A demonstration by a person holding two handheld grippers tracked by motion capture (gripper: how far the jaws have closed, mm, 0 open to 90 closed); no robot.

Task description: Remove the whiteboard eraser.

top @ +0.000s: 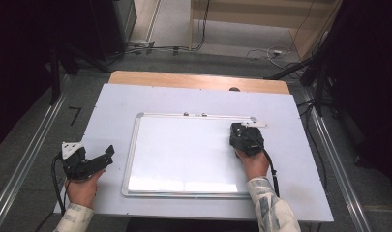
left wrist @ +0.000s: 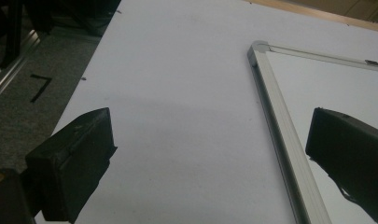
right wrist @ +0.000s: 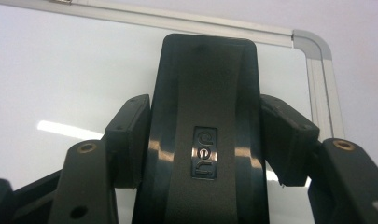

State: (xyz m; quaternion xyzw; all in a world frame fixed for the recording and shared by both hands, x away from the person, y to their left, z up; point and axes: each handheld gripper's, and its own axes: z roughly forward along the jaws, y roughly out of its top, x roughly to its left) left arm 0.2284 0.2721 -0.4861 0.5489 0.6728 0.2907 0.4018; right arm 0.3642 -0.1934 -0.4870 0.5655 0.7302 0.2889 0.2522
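High view: a whiteboard (top: 184, 154) with a metal frame lies flat on a pale sheet (top: 111, 104) covering the table. The right gripper (top: 246, 137) sits over the board's far right corner, its 2 jaws clamped on the sides of a black eraser (top: 242, 133) that rests on the writing surface. The left gripper (top: 94, 162) is held over the sheet just left of the board's near left part, apart from the frame, jaws spread wide with nothing between them.

Right gripper view: the eraser (right wrist: 205, 121) stands between both pads, a small logo plate on its back, its far end near the frame's rounded corner (right wrist: 312, 42).

Left gripper view: the 2 jaws stand well apart over bare sheet (left wrist: 177, 116) and the frame's left rail (left wrist: 280, 126).
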